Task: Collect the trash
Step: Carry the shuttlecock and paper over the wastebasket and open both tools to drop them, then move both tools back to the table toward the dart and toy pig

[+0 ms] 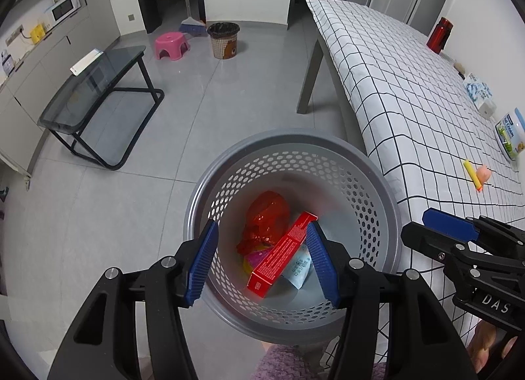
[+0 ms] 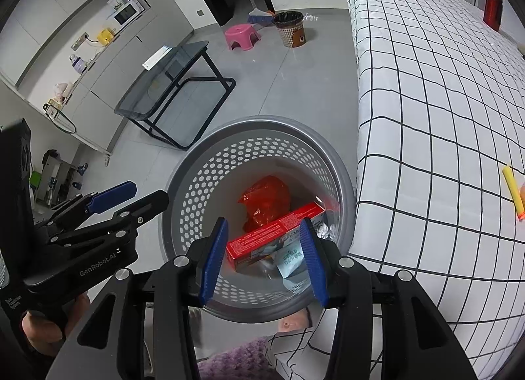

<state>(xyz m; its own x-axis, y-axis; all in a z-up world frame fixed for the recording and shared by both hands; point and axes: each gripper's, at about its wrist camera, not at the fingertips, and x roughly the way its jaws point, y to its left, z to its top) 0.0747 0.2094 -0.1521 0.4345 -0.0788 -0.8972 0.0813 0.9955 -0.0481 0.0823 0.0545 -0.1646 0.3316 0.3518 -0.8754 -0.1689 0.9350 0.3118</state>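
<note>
Trash lies at the bottom of a round grey plastic basket with a perforated wall (image 1: 377,196) (image 2: 193,190), which stands on the grey tiled floor (image 1: 183,117) just beside the desk covered in a white cloth with a black grid (image 1: 403,91) (image 2: 426,111). Inside the basket, a long red cardboard box (image 1: 282,252) (image 2: 272,235) leans across a crumpled red plastic bag (image 1: 267,216) (image 2: 265,198) and a pale blue printed wrapper (image 1: 297,268) (image 2: 290,257); a bit of yellow and pink packaging (image 1: 254,257) shows under the box in the left wrist view.

Over the basket's opening, the left claw (image 1: 262,262) hovers with its blue ribbed pads spread wide, holding nothing. The right claw (image 2: 262,258) hangs over the same opening, its pads also spread and empty; in the left wrist view it shows at the right edge, above the cloth's hanging border.

On the desk, well apart from the basket, a yellow foam dart with an orange tip (image 1: 472,175) (image 2: 513,191) lies just beside a small peach-coloured object (image 1: 484,174). Farther along the desk stand a white tub with a green label (image 1: 510,134), a blue-and-white packet (image 1: 477,90) and a red metal bottle (image 1: 439,34) (image 2: 493,8).

Across the floor are a dark glass side table with a black frame (image 1: 98,91) (image 2: 170,85), a pink plastic stool (image 1: 172,45) (image 2: 242,35) and a woven bin lined with a black bag (image 1: 224,39) (image 2: 290,32).
</note>
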